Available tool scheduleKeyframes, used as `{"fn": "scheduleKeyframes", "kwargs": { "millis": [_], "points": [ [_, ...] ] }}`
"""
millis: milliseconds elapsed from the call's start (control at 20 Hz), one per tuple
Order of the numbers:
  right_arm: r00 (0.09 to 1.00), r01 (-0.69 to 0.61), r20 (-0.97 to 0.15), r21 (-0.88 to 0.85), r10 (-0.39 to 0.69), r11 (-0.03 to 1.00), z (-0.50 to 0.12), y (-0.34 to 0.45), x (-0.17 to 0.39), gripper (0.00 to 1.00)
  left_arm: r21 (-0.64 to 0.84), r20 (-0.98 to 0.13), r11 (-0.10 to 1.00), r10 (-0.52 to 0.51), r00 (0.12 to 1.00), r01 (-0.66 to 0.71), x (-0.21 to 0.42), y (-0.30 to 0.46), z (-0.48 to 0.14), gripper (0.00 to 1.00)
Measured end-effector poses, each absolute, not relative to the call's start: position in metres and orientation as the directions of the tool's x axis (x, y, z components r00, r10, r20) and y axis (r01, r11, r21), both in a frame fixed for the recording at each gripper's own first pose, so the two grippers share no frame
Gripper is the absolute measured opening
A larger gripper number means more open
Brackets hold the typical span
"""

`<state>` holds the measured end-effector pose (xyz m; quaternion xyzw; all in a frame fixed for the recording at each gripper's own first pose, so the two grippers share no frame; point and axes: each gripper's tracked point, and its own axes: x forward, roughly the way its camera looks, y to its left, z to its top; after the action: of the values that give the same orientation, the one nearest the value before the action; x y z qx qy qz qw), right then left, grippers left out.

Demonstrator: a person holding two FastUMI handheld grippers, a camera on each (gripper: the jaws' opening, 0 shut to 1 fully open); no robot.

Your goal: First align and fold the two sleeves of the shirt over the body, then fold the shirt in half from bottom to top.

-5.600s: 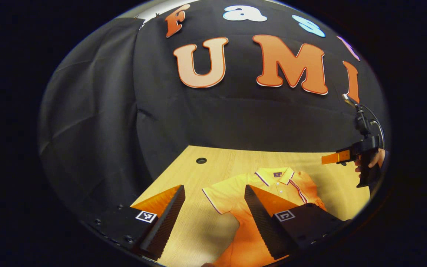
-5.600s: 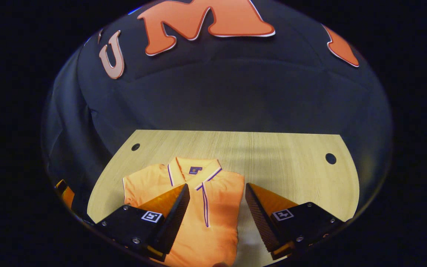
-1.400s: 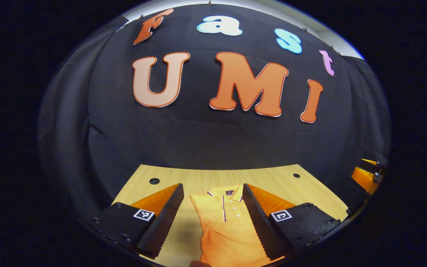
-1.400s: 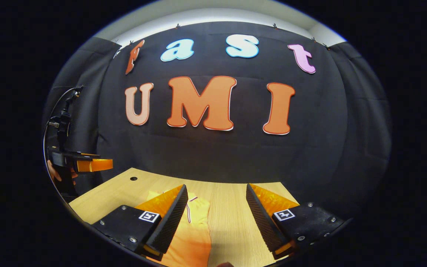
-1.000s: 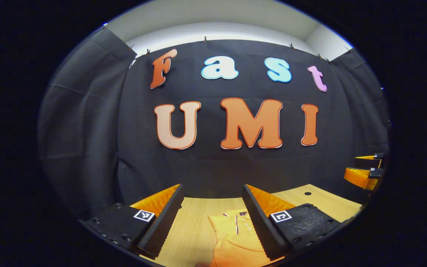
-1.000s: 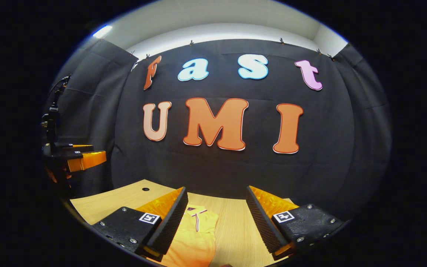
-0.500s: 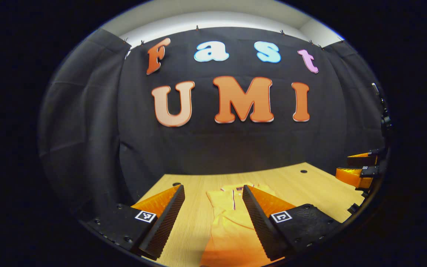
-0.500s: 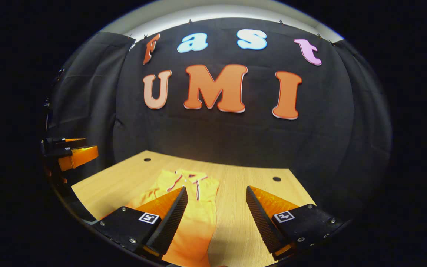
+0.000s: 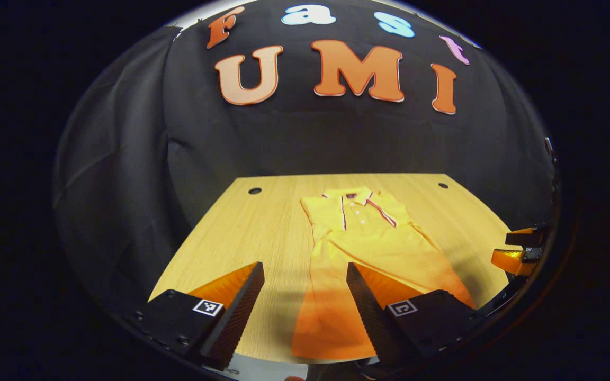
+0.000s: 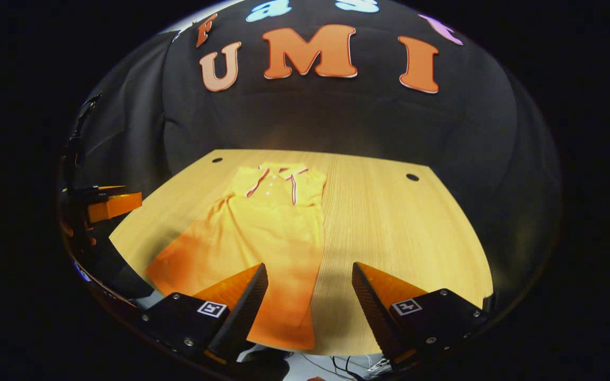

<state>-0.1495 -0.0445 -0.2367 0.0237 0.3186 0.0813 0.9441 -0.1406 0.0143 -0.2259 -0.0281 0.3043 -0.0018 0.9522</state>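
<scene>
Orange polo shirt [image 9: 358, 238] lies flat mid-table, sleeves in, hem at the near edge.
Soft, light knit, so it will likely sag and slip: pinch the two hem corners. Your left gripper [image 9: 305, 296] and right gripper [image 10: 310, 299] both hang above it, jaws wide apart, holding nothing. Bare wooden table [image 10: 389, 222] lies either side and beyond the collar [image 9: 355, 194], room to carry the hem up.

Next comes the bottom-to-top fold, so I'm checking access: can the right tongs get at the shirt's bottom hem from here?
Probably yes. The right tongs stand open above the shirt's bottom hem at the near edge of the table, and nothing lies between them.
</scene>
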Motion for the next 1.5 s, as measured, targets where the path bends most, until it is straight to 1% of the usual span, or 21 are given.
{"fn": "scheduleKeyframes", "kwargs": {
  "millis": [250,500,650,700,800,950,1000,1050,1150,1200,1250,1300,1350,1400,1450,1500],
  "points": [
    [0.672,-0.125,-0.715,0.147,0.192,0.981,-0.281,-0.037,-0.178,0.98,-0.112,-0.724,0.993,-0.106,0.682,0.036,-0.167,-0.003,-0.278,0.97],
    [0.582,-0.123,-0.788,0.160,0.202,0.979,-0.313,-0.032,-0.199,0.97,-0.118,-0.827,0.993,-0.103,0.553,0.008,-0.194,0.001,-0.318,0.97],
    [0.513,-0.134,-0.831,0.169,0.214,0.976,-0.333,-0.024,-0.209,0.97,-0.159,-0.877,0.987,-0.141,0.459,-0.001,-0.211,-0.006,-0.344,0.98],
    [0.496,-0.137,-0.841,0.170,0.216,0.976,-0.339,-0.022,-0.212,0.97,-0.175,-0.898,0.985,-0.158,0.411,-0.004,-0.217,-0.010,-0.354,0.97],
    [0.469,-0.143,-0.855,0.173,0.220,0.975,-0.347,-0.018,-0.214,0.97,-0.165,-0.923,0.986,-0.151,0.355,-0.010,-0.223,-0.010,-0.369,0.98],
    [0.416,-0.150,-0.883,0.168,0.217,0.974,-0.358,-0.013,-0.220,0.97,-0.114,-0.945,0.993,-0.110,0.309,0.004,-0.222,-0.005,-0.382,0.98],
    [0.423,-0.169,-0.881,0.152,0.211,0.974,-0.356,-0.011,-0.215,0.97,-0.107,-0.950,0.994,-0.104,0.294,0.007,-0.223,-0.006,-0.385,0.98],
    [0.411,-0.191,-0.890,0.126,0.196,0.974,-0.357,-0.012,-0.218,0.97,-0.106,-0.955,0.994,-0.104,0.279,0.006,-0.229,-0.008,-0.389,0.98],
    [0.398,-0.225,-0.901,0.088,0.174,0.970,-0.362,-0.010,-0.218,0.94,-0.114,-0.954,0.993,-0.108,0.279,-0.008,-0.228,-0.012,-0.388,0.99],
    [0.383,-0.220,-0.907,0.096,0.177,0.971,-0.359,-0.006,-0.223,0.87,-0.115,-0.957,0.993,-0.107,0.271,-0.014,-0.230,-0.013,-0.390,0.97],
    [0.379,-0.211,-0.907,0.105,0.181,0.972,-0.358,-0.005,-0.223,0.80,-0.116,-0.958,0.993,-0.108,0.265,-0.017,-0.229,-0.015,-0.389,0.99],
    [0.387,-0.177,-0.906,0.112,0.174,0.978,-0.358,-0.007,-0.220,0.54,-0.120,-0.960,0.993,-0.113,0.254,-0.012,-0.229,-0.016,-0.388,0.99],
    [0.396,-0.145,-0.902,0.122,0.171,0.982,-0.358,-0.009,-0.217,0.45,-0.121,-0.959,0.993,-0.118,0.258,0.006,-0.229,-0.017,-0.386,0.97],
    [0.381,-0.122,-0.899,0.183,0.216,0.976,-0.357,-0.004,-0.216,0.19,-0.135,-0.952,0.990,-0.137,0.272,0.027,-0.222,-0.022,-0.389,0.89],
    [0.353,-0.105,-0.892,0.262,0.282,0.959,-0.357,0.006,-0.219,0.16,-0.150,-0.946,0.988,-0.153,0.286,0.030,-0.216,-0.027,-0.386,0.62],
    [0.339,-0.044,-0.881,0.336,0.330,0.941,-0.350,0.009,-0.221,0.16,-0.158,-0.948,0.985,-0.172,0.268,0.073,-0.220,-0.030,-0.388,0.35]
  ]
}}
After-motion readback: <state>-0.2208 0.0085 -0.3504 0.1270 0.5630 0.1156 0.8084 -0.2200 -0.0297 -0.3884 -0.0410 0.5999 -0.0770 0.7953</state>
